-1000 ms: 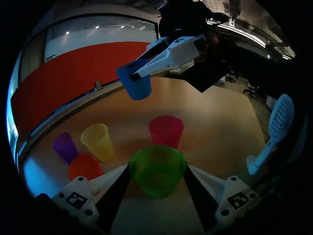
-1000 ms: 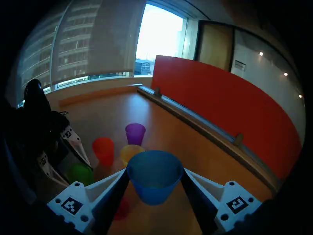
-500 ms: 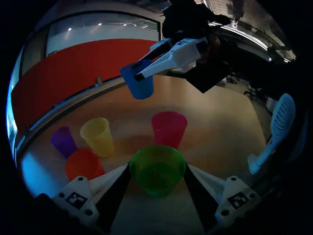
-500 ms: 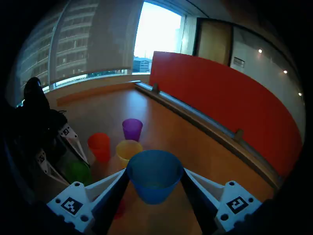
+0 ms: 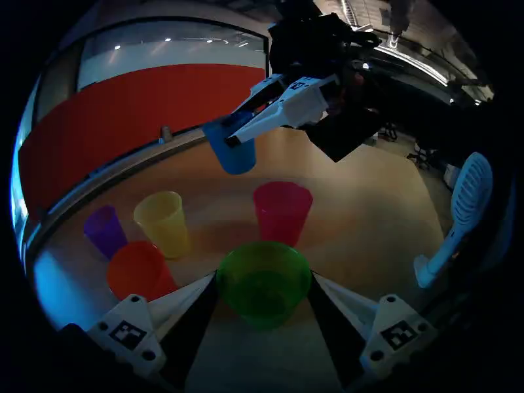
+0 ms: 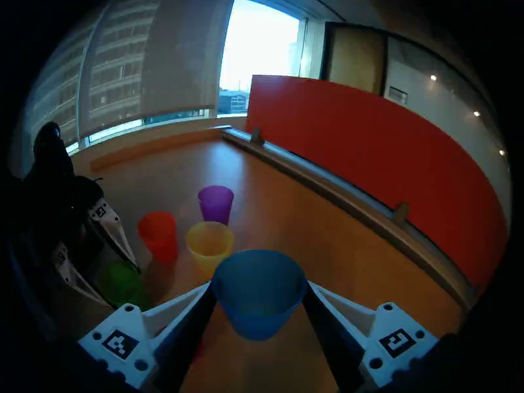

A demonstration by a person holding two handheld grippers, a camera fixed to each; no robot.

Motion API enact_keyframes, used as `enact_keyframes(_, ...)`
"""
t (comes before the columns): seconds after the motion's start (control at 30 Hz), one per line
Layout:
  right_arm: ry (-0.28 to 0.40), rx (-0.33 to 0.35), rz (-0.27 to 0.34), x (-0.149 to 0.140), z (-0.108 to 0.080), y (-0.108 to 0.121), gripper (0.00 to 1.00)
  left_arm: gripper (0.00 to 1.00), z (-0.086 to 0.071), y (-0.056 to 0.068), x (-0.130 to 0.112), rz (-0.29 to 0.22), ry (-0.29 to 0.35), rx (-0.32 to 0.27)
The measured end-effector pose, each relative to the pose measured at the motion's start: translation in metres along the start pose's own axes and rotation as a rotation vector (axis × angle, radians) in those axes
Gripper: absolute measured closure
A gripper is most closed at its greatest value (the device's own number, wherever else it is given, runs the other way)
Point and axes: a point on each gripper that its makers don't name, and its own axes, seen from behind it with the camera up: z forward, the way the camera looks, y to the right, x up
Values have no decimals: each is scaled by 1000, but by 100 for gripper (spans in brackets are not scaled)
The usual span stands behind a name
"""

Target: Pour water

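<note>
— Two cups are in hand. The blue cup (image 6: 259, 311) is clamped between the fingers of the right gripper (image 6: 259, 288), close to upright, up in the air over the table (image 6: 314, 229).
— And the other?
— The green cup (image 5: 264, 298) is pinched the same way by the left gripper (image 5: 263, 278), low down. I cannot tell whether its base touches the table.
— Any water showing?
— It is too dim to say for either cup, and no stream is falling.
— So which step is this?
— Carrying, I'd judge, with the pour not yet begun. In the left gripper view the blue cup hangs high, beyond the pink cup (image 5: 281, 209) and well apart from the green one.
— What does the next move call for?
— Probably bringing the blue cup in over the green cup's mouth, lowering it, then tipping it slowly rim first while the left gripper holds steady.
— Anything in the way?
— The pink cup stands just behind the green one. The yellow cup (image 5: 162, 219), orange cup (image 5: 136, 272) and purple cup (image 5: 103, 229) cluster to one side, and a fan (image 5: 462, 209) stands well off on the other.
</note>
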Motion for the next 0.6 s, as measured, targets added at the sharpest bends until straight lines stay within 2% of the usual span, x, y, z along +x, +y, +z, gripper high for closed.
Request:
enact_keyframes(0.33, -39, 5, 21, -20, 13, 0, 8, 10, -3, -1, -8, -36, -14, -13)
enact_keyframes(0.47, -53, 7, 33, -28, 19, -1, 8, 4, -3, -4, -11, -50, -19, -11)
enact_keyframes(0.6, -67, 3, 46, -37, 25, 1, 8, 3, -5, -5, -12, -62, -21, -15)
